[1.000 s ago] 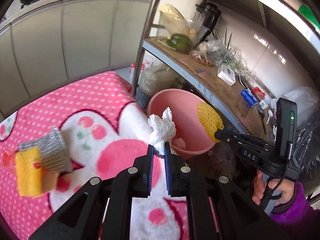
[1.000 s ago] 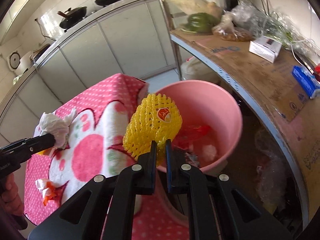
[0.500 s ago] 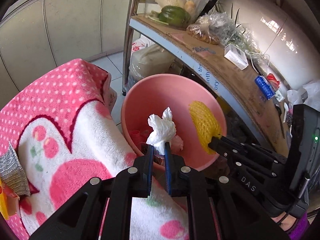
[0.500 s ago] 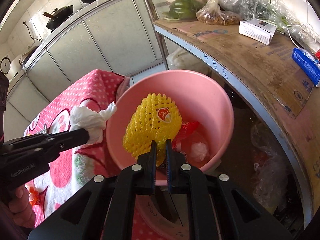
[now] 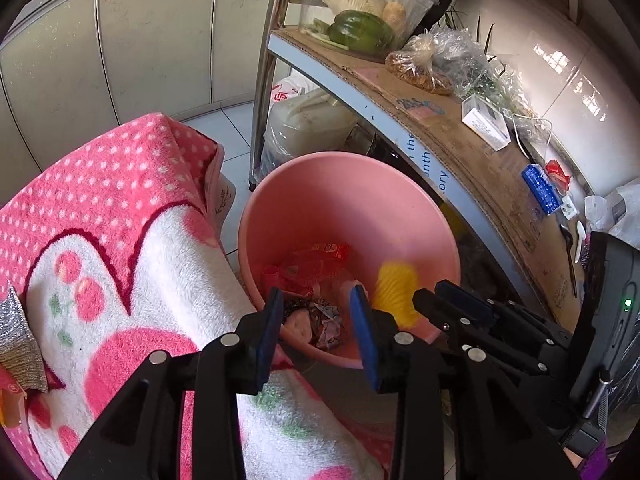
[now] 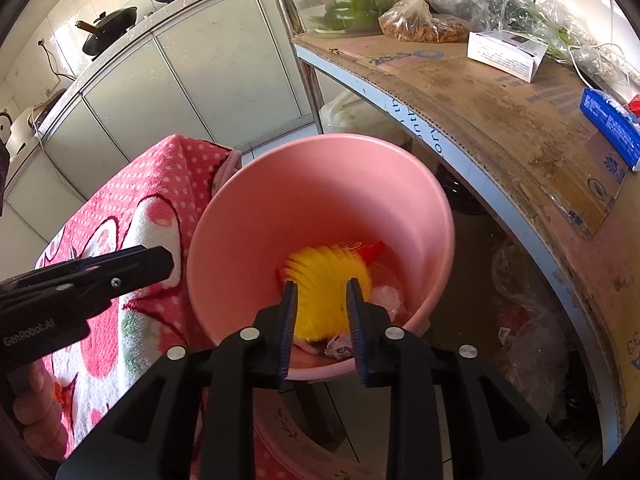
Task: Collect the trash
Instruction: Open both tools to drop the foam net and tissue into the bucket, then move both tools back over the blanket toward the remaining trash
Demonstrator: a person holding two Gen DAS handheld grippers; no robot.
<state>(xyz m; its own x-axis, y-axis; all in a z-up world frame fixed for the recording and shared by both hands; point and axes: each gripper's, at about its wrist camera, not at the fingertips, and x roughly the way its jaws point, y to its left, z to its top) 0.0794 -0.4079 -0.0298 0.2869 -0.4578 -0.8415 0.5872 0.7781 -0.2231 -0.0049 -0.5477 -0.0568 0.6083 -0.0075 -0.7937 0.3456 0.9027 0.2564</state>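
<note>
Both grippers over pink bucket [image 5: 400, 216], pointing steeply down. Left gripper [image 5: 316, 312] jaws opening, nothing between them. Right gripper [image 6: 320, 304] jaws opening; yellow foam net [image 6: 324, 280] blurred, seen between the pads, pads not pressing it, inside bucket. Red wrapper [image 5: 320, 260] and crumpled scraps on bucket bottom. Bucket just beside pink blanket [image 5: 112, 220] edge, below cardboard-lined shelf [image 6: 500, 92].

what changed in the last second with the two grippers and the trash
Both grippers moved over the pink bucket and are opening. The left gripper let go of its white tissue; the right gripper released the yellow foam net, which is dropping in. Bucket and pink blanket stayed put.
</note>
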